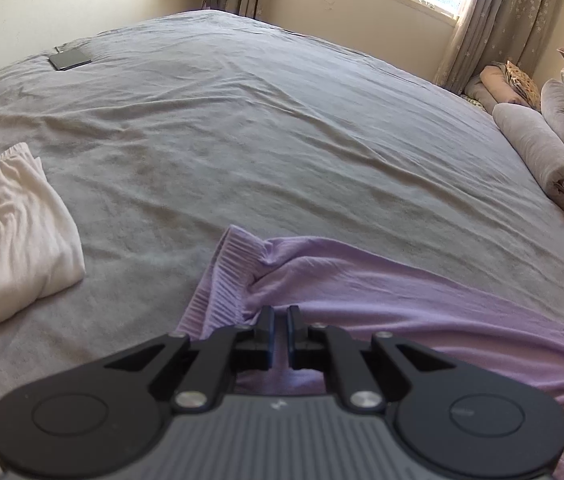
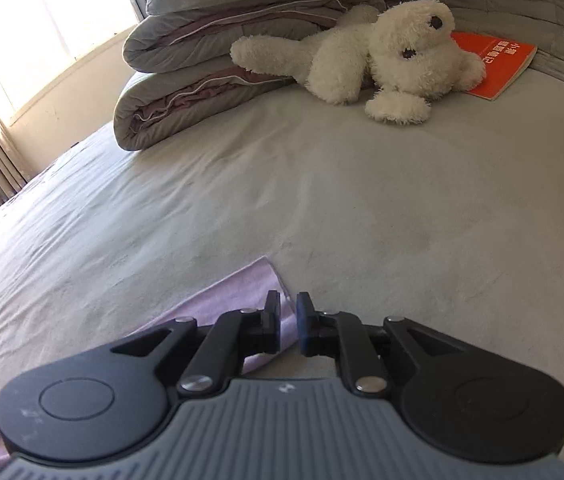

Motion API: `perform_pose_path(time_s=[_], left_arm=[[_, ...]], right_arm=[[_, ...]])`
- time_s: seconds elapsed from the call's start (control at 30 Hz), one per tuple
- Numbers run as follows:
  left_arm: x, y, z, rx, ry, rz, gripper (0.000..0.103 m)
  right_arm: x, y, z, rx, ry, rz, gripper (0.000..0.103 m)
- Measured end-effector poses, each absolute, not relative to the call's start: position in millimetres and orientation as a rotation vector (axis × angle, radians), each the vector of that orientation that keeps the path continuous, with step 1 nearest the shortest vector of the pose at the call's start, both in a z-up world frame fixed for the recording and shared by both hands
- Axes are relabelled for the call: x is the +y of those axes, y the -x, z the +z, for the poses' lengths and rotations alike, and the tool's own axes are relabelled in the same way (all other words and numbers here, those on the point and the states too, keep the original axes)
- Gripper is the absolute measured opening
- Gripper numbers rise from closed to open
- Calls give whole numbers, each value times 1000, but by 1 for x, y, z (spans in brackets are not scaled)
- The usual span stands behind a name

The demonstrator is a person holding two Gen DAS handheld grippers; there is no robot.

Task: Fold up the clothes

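The lilac garment (image 1: pixel 361 280) lies spread across the near part of the bed (image 1: pixel 242 140), its ribbed hem bunched up just ahead of the left hand-held gripper (image 1: pixel 280 314). That gripper's jaws are drawn nearly together with the lilac cloth pinched between them. Over on the other side, the right hand-held gripper (image 2: pixel 289 308) sits at a corner of the same garment (image 2: pixel 242 284); there is a narrow gap between its jaws with the cloth's edge in it, though whether the pads press the cloth I cannot tell. A folded white garment (image 1: pixel 10 232) rests to the left, well apart. Further back lie a white plush toy (image 2: pixel 377 56), an orange book (image 2: pixel 497 64) and stacked quilts (image 2: pixel 210 52).
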State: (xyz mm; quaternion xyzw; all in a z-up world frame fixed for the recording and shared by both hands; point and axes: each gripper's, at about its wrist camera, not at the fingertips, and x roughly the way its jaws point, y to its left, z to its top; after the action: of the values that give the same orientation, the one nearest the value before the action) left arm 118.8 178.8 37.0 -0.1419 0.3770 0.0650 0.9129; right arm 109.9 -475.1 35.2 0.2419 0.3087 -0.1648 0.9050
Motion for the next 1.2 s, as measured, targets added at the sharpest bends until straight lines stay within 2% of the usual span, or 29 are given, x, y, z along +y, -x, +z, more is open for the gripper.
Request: perform_pose_path(time_s=[0.07, 0.1, 0.13, 0.3, 0.53, 0.7, 0.87, 0.9, 1.0, 1.2], left_arm=[[182, -119, 39, 764, 297, 127, 7], [186, -119, 41, 757, 292, 130, 9], [189, -119, 42, 750, 286, 136, 11], [210, -120, 48, 717, 277, 169, 20], [238, -134, 46, 709, 421, 126, 22], [221, -145, 40, 726, 332, 82, 26], [213, -152, 37, 716, 241, 76, 19], [212, -152, 37, 715, 229, 80, 9], [212, -152, 40, 699, 210, 73, 3], [213, -151, 44, 678, 194, 74, 2]], right_arm=[[-475, -113, 35, 633, -496, -327, 25], [-475, -114, 35, 633, -493, -322, 33], [-474, -116, 34, 633, -487, -316, 36], [-469, -126, 33, 654, -430, -308, 39], [-466, -131, 30, 657, -390, -316, 39], [-463, -137, 34, 634, -349, -290, 41], [-459, -160, 26, 676, -280, -262, 44], [-456, -165, 25, 695, -249, -244, 44], [-449, -175, 27, 740, -153, -206, 44], [-464, -173, 32, 710, -131, -179, 43]])
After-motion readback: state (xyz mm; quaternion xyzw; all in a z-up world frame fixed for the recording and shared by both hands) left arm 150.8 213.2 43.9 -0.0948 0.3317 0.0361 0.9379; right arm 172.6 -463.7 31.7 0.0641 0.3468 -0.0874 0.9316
